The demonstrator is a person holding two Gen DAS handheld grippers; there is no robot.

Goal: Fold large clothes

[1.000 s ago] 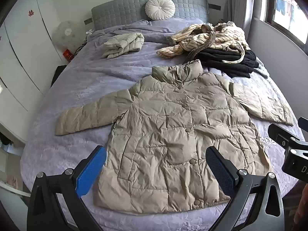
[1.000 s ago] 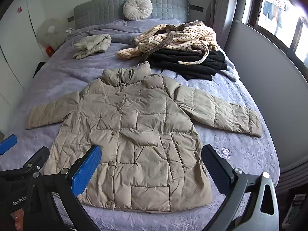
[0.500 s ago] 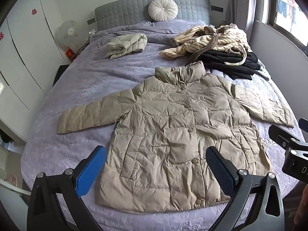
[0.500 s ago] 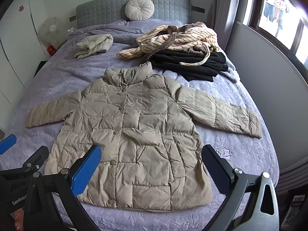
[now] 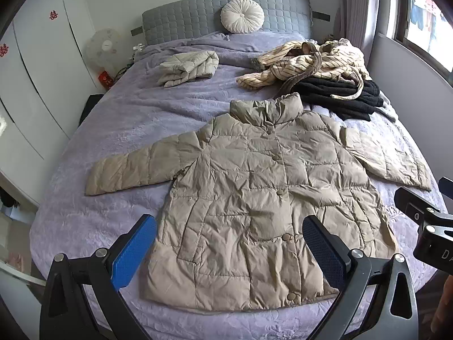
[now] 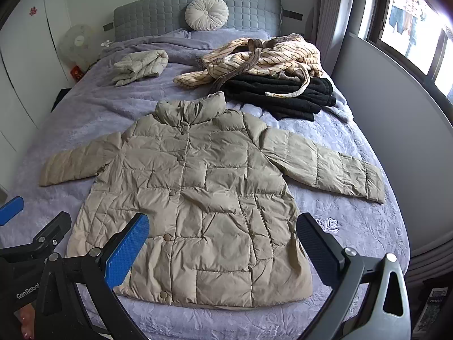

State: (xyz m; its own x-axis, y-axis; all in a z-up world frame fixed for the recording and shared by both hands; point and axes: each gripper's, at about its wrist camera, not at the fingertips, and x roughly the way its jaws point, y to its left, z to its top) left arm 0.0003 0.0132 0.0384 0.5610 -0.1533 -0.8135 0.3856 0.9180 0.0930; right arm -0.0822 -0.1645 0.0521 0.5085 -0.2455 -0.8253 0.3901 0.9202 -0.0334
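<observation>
Judging from my feeds, I have one pale quilted jacket (image 5: 188, 68) already folded near the headboard, while the beige puffer coat (image 5: 263, 201) lies flat, unfolded, on the lilac bed (image 5: 93, 223), with my left tool (image 5: 229, 252) and right tool (image 6: 223, 249) both spread, empty.

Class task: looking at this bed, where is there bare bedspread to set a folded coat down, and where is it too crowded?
Free: the bedspread on the left, between the spread beige jacket, its left sleeve and the small folded jacket. A narrower strip lies below the right sleeve. Crowded: the far right, where the striped robe lies on black clothes.
</observation>
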